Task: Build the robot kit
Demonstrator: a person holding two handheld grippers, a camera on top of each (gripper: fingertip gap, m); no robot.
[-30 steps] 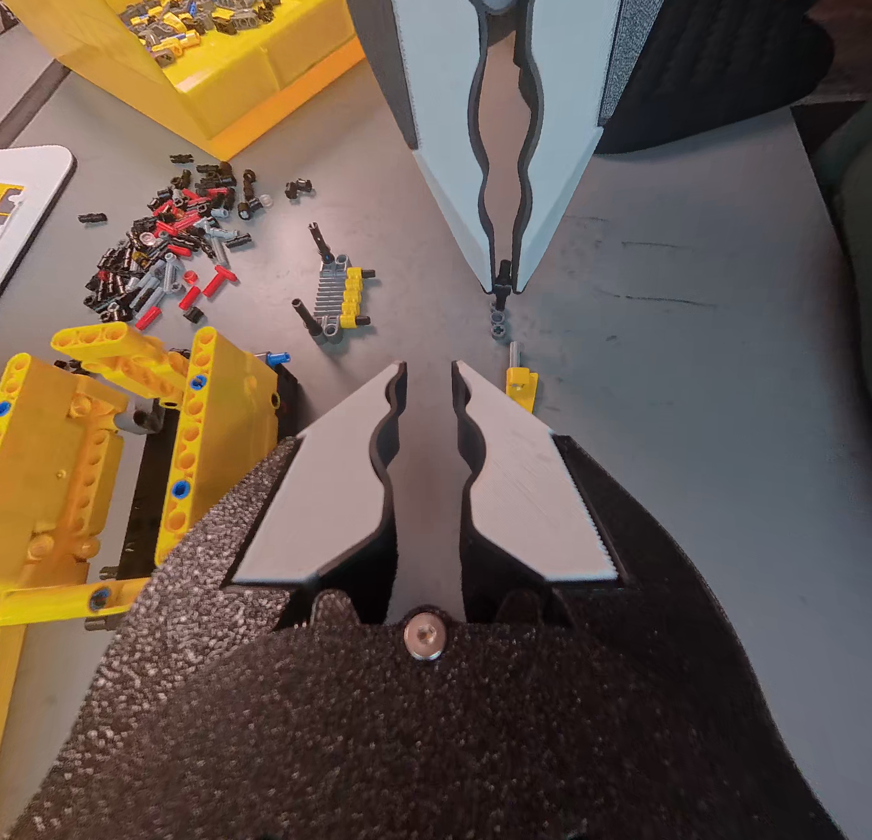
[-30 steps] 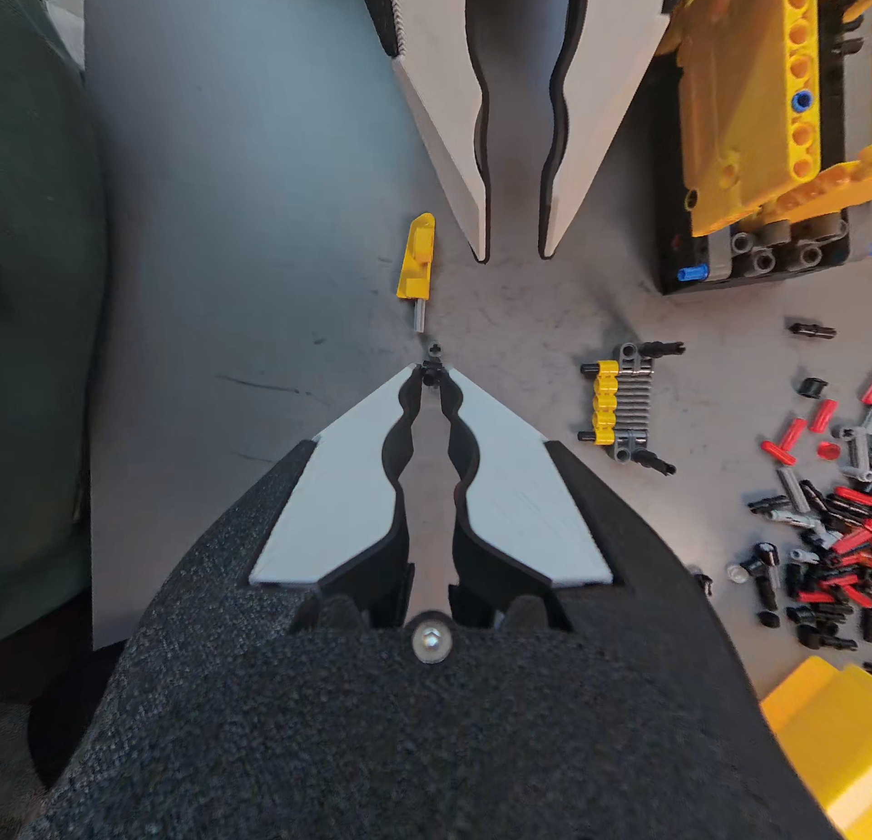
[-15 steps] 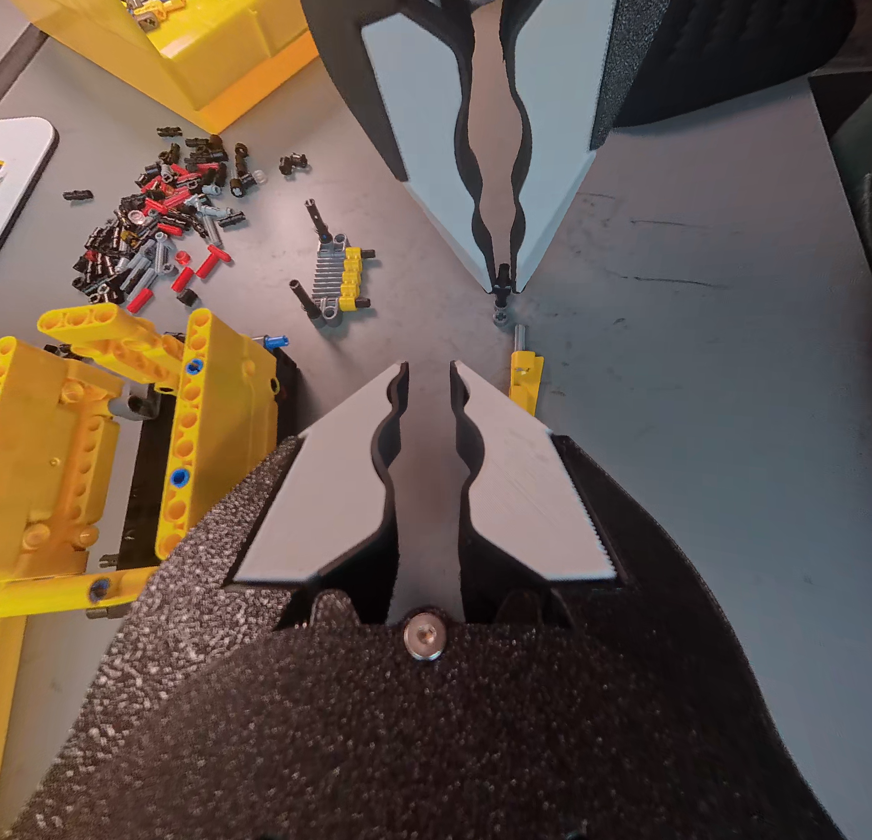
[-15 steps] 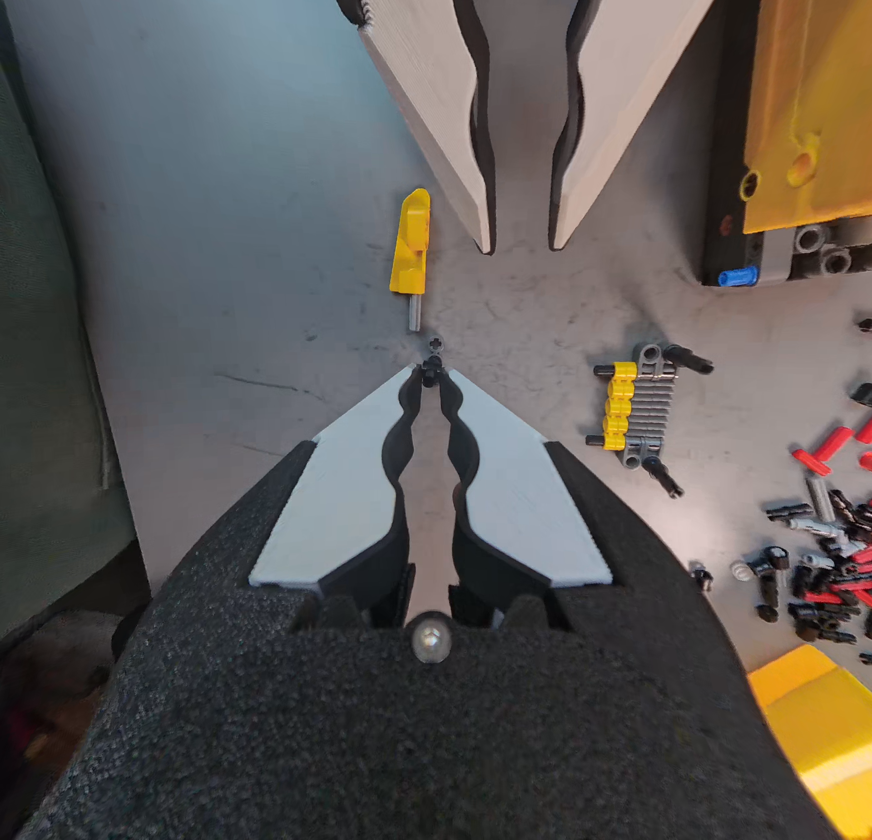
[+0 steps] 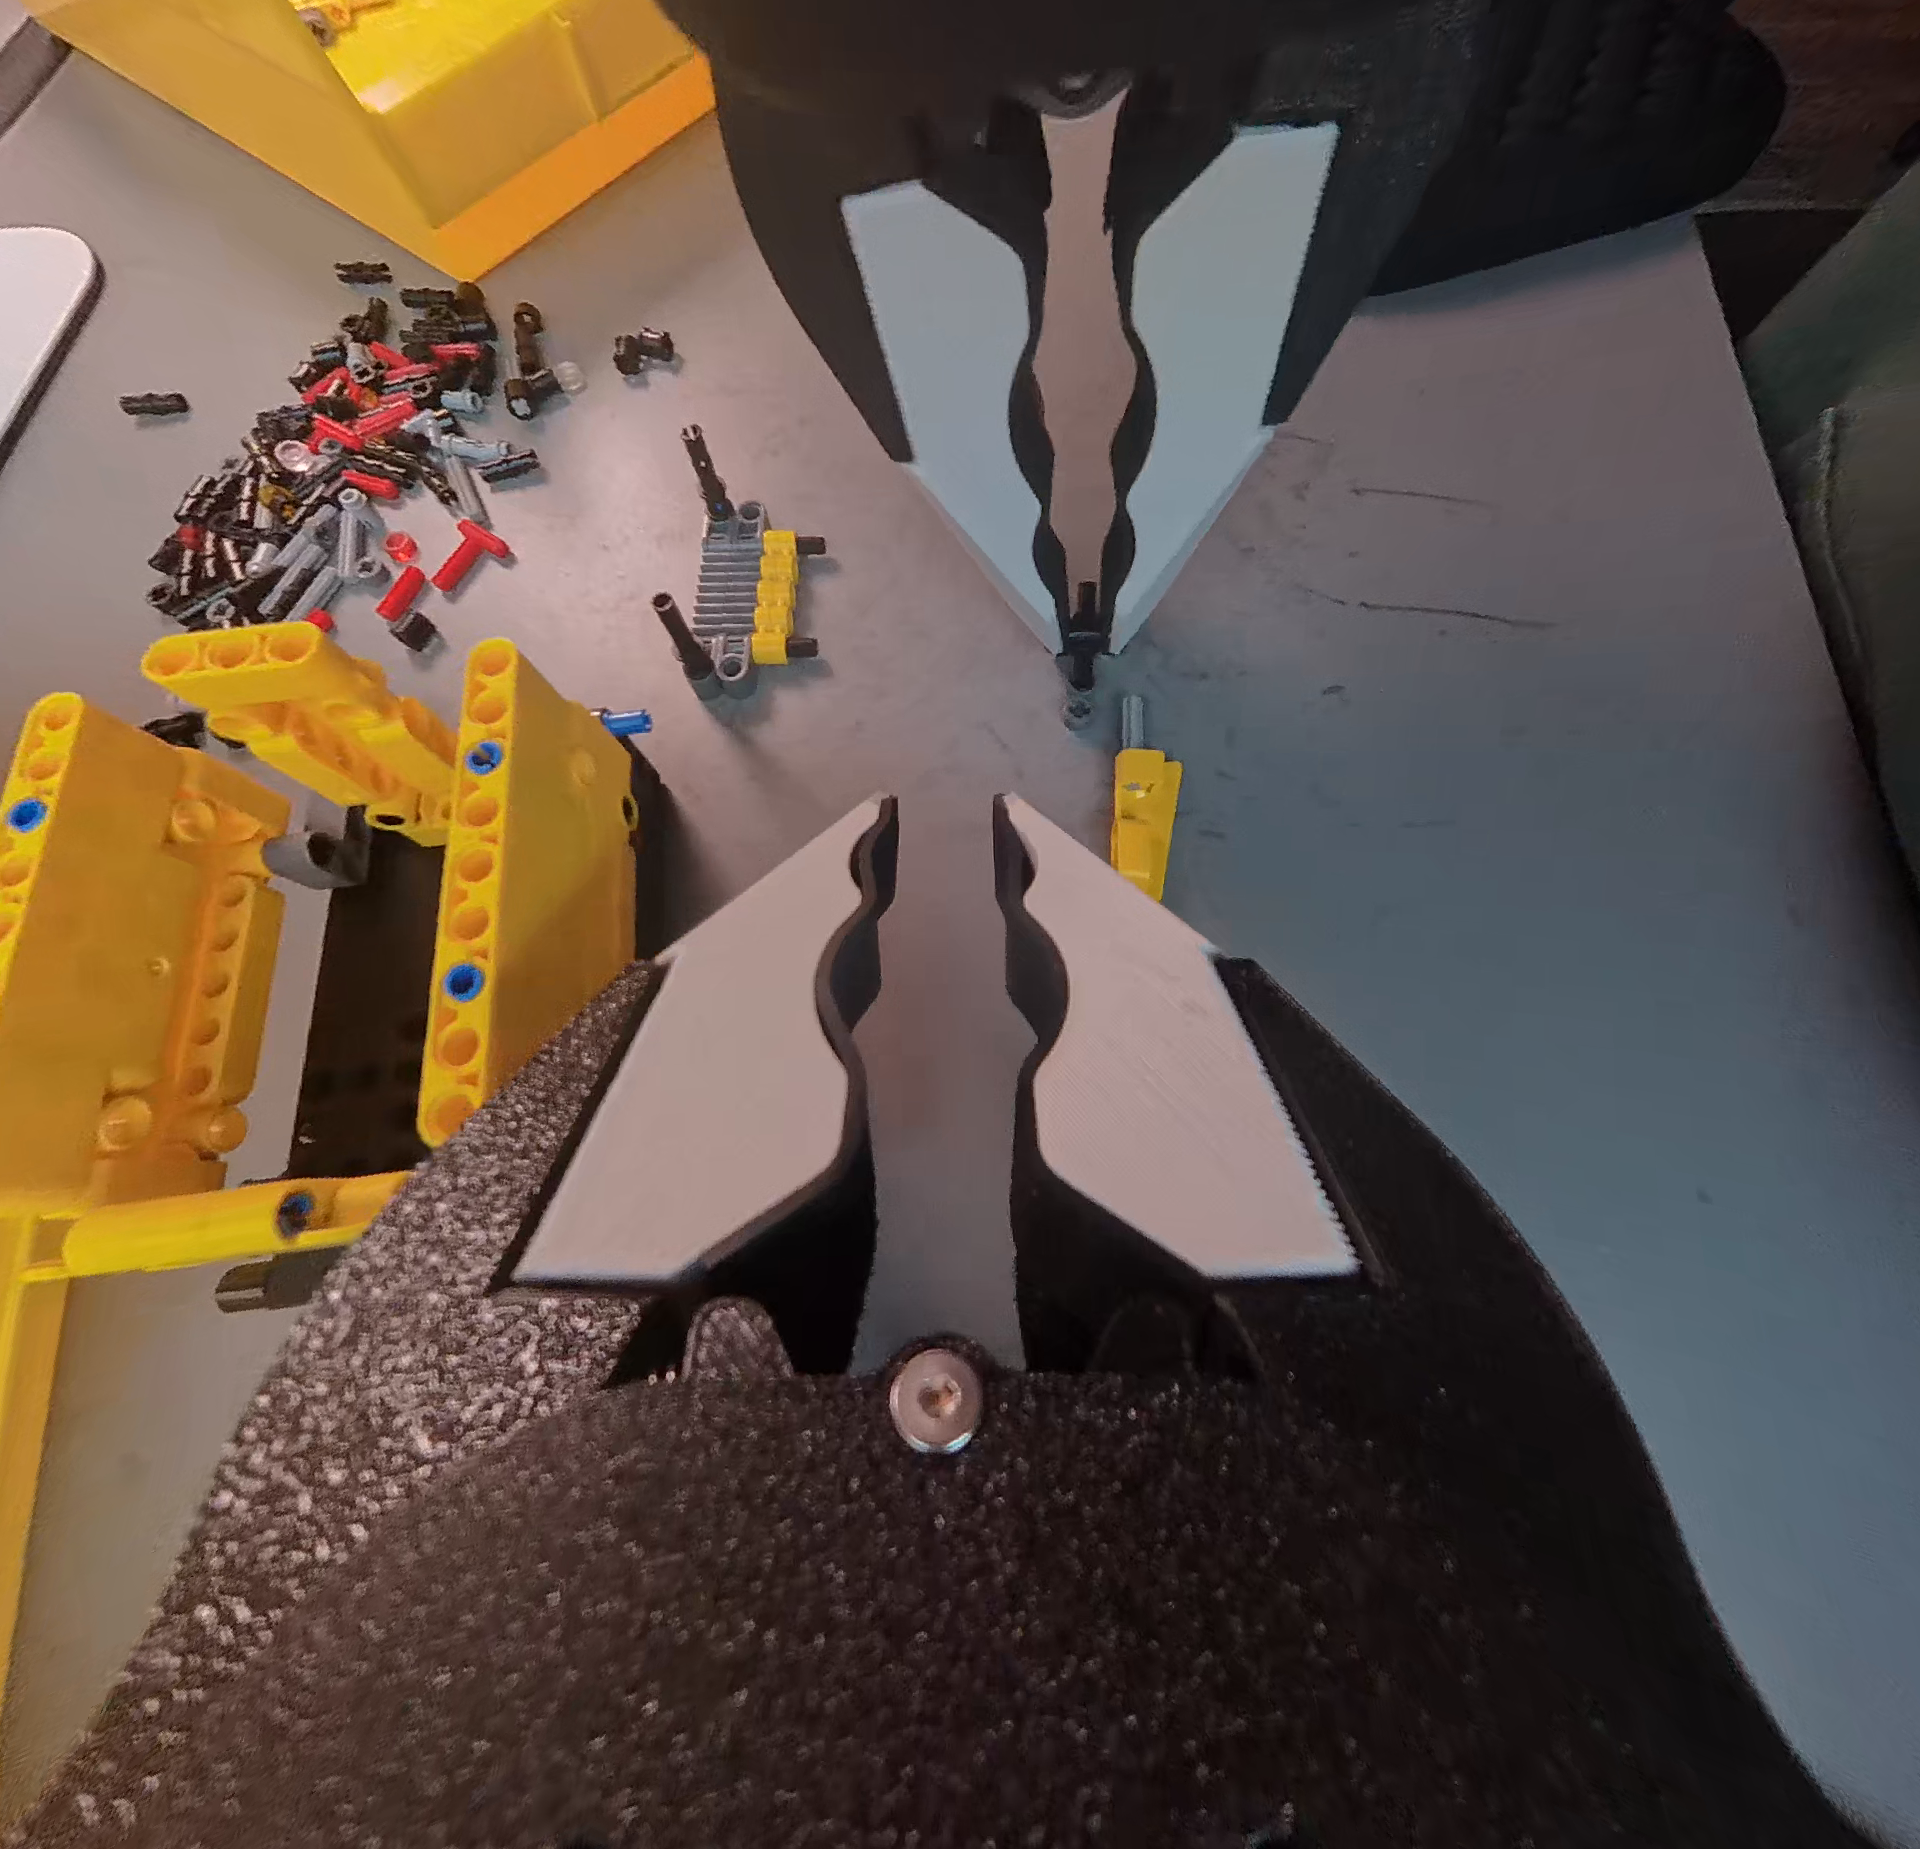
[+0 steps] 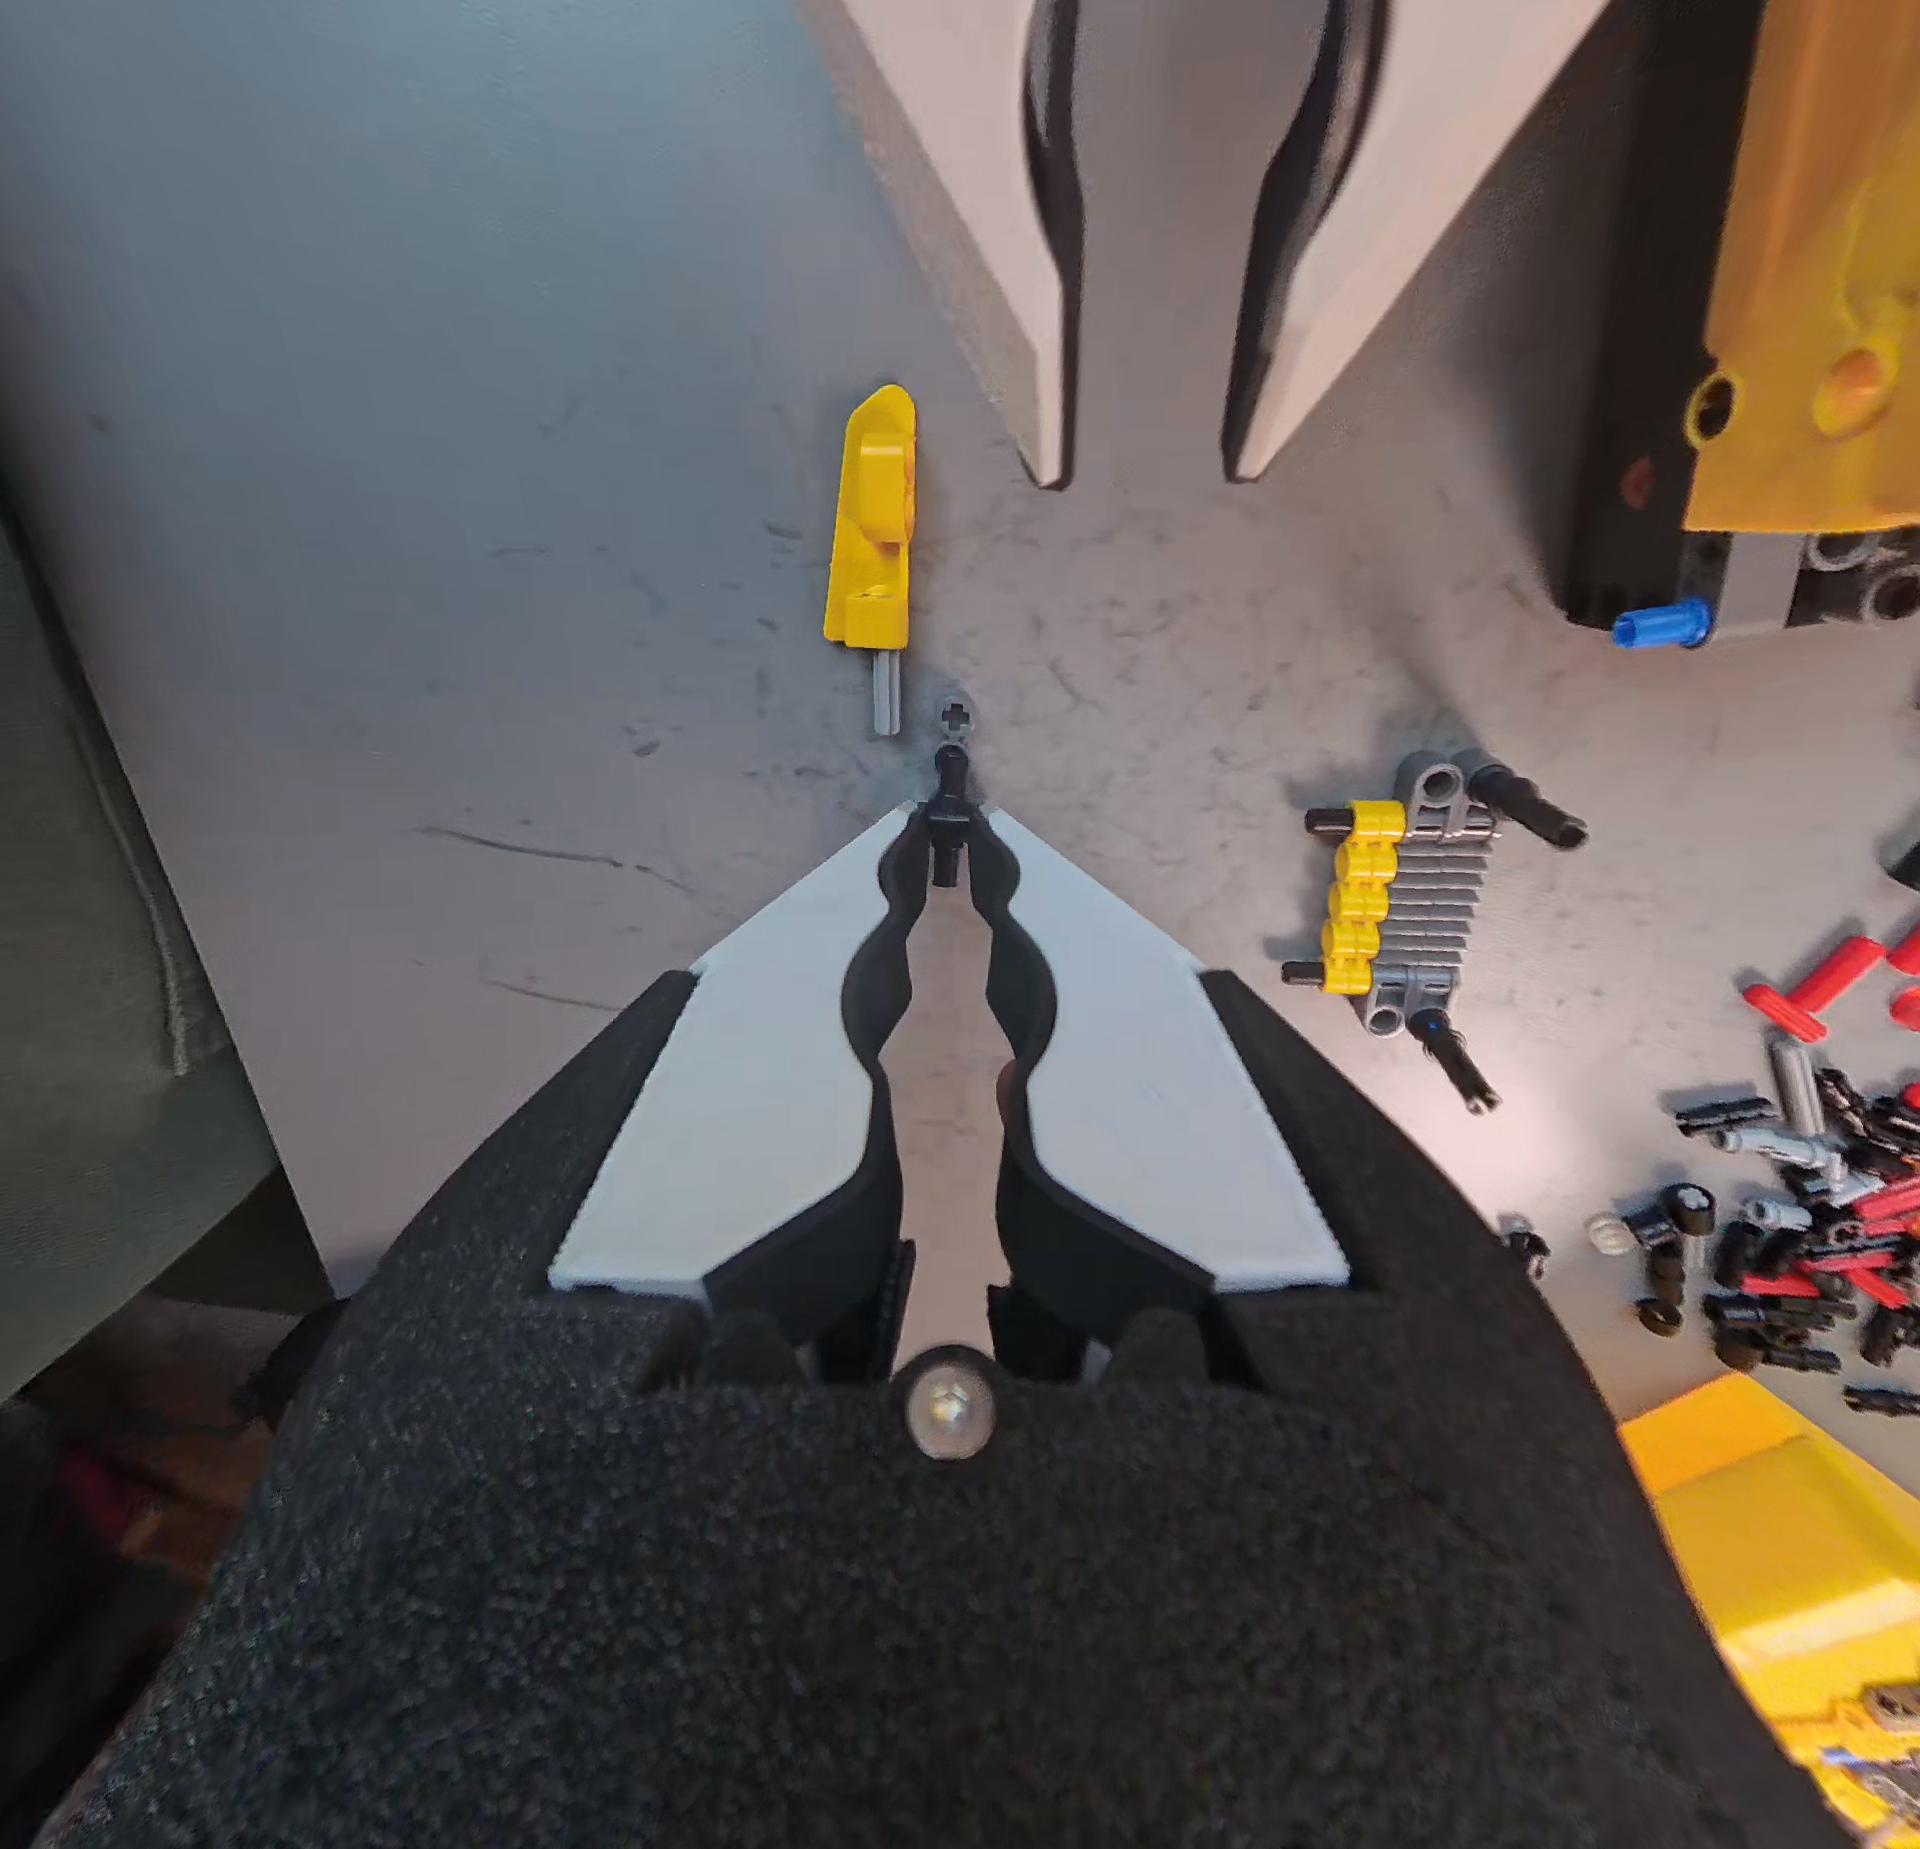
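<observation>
Drawn nearer since a second ago, right gripper (image 6: 951,812) pinching black pin (image 6: 948,823), pointing lengthwise at grey connector (image 6: 956,716) just ahead on table (image 6: 416,449). Beside connector: yellow axle piece (image 6: 871,532). Beyond, left gripper (image 5: 943,812), unclenched, empty.

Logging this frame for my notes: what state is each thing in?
left gripper: open, empty, above the table.
right gripper: shut on black pin.
grey connector: lying just past the pin.
yellow piece: lying flat, untouched.
spring assembly: lying apart.
</observation>
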